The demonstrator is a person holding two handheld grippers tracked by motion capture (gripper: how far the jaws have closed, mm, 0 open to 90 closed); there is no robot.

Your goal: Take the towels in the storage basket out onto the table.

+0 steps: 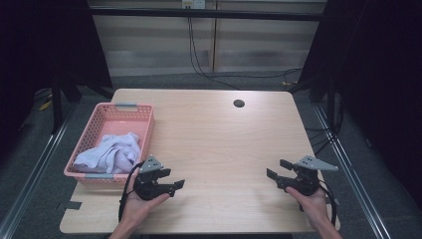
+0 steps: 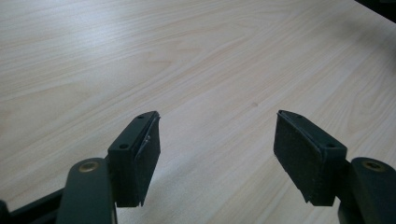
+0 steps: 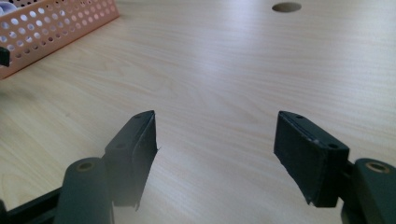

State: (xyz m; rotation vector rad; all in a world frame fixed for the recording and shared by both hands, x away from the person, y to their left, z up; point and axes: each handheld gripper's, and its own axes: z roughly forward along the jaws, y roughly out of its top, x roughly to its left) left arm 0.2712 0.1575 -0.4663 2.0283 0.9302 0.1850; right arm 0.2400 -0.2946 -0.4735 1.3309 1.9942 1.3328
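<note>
A: Where's the cloth [image 1: 112, 152]?

B: Bunched in the pink basket [image 1: 94, 124] at the table's [image 1: 224, 144] left edge. It looks soft, light and floppy; grip a raised fold near the top, not the flat parts.

A: And the left gripper [image 1: 175, 185]?

B: Just beside the basket's near corner, jaws wide apart, holding nothing.

A: The right gripper [image 1: 277, 169]?

B: Well apart at the table's right, jaws also spread wide. The cloth may be several pieces; I can't tell.

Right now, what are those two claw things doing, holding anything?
Left gripper: jaws open, holding nothing, over the bare table.
Right gripper: jaws open, holding nothing, over the table too.
</note>
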